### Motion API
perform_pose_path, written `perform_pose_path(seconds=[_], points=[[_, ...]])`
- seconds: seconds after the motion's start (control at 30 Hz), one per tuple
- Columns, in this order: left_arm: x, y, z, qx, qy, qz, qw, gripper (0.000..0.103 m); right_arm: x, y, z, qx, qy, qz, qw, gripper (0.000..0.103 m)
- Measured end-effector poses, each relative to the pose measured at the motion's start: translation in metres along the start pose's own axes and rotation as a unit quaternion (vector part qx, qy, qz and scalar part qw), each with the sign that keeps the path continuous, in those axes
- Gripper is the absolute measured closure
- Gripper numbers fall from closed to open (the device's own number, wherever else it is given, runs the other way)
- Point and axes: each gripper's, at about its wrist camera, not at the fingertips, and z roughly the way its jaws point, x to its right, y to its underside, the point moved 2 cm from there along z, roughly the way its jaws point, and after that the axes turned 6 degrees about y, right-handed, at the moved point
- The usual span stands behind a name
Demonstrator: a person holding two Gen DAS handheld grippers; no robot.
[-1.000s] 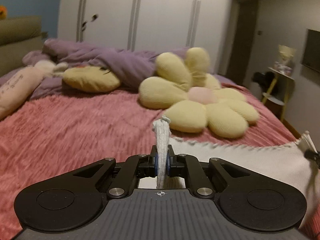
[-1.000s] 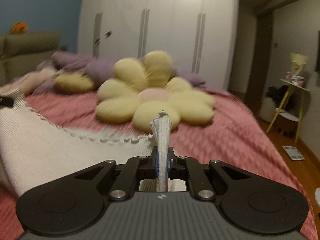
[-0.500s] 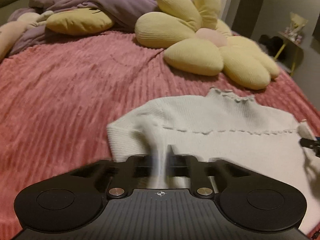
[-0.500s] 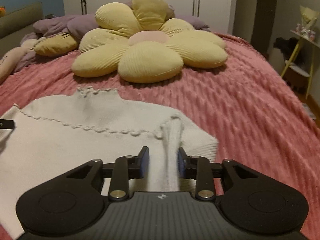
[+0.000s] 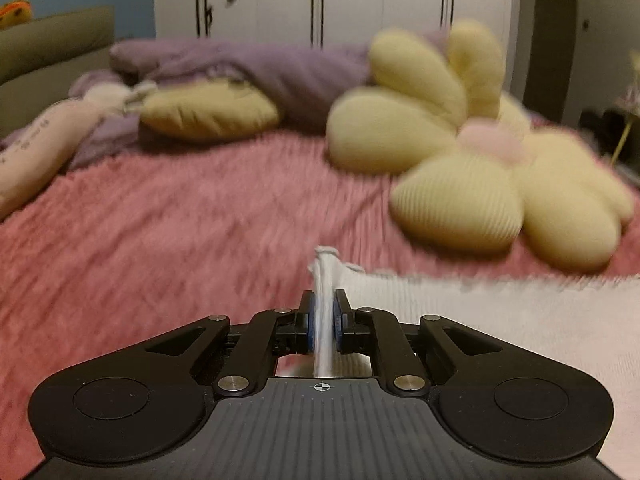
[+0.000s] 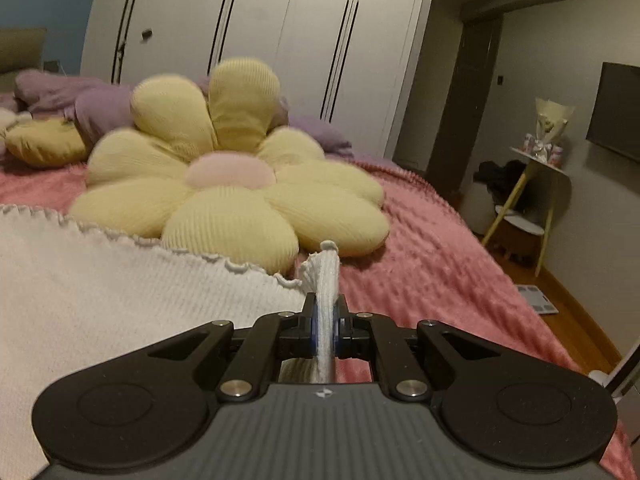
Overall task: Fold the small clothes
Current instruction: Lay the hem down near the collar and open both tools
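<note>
A small white knit garment (image 5: pixel 500 312) with a scalloped edge is stretched between my two grippers above the pink bedspread (image 5: pixel 160 232). My left gripper (image 5: pixel 324 312) is shut on its left corner, which sticks up between the jaws. My right gripper (image 6: pixel 326 316) is shut on the right corner, and the cloth (image 6: pixel 120 292) spreads away to the left. The part of the garment under the grippers is hidden.
A big yellow flower cushion (image 6: pixel 236 184) lies on the bed just beyond the garment; it also shows in the left wrist view (image 5: pixel 480 168). A yellow pillow (image 5: pixel 208 112) and purple duvet (image 5: pixel 280 72) lie at the back. A side table (image 6: pixel 536 184) stands right of the bed.
Half a second ago the garment lay flat on the bed with the jaws open or blurred around its corners. Now both grippers are shut on the corners and have lifted them, views tilted up.
</note>
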Motion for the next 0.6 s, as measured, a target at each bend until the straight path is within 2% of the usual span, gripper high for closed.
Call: perform_pose_path(seconds=[0.1, 0.2, 0.3, 0.53, 0.6], points=[[0.002, 0.017, 0.019, -0.021, -0.016, -0.002, 0.9996, 0.084, -0.012, 0.016, 0.015, -0.011, 0.007, -0.016, 1.0, 0.097], [-0.002, 0.03, 0.023, -0.01, -0.036, 0.004, 0.9993, 0.069, -0.019, 0.028, 0.027, -0.021, 0.011, -0.014, 1.0, 0.096], [-0.008, 0.035, 0.026, -0.005, -0.044, -0.01, 0.999, 0.058, -0.018, 0.038, 0.034, -0.027, 0.024, 0.0, 0.999, 0.095], [-0.01, 0.038, 0.032, 0.0, -0.055, -0.016, 0.9983, 0.045, -0.016, 0.049, 0.04, -0.025, 0.054, 0.009, 0.998, 0.083], [-0.017, 0.038, 0.035, -0.003, -0.059, -0.034, 0.9976, 0.029, -0.015, 0.05, 0.043, -0.026, 0.056, 0.01, 0.998, 0.082]])
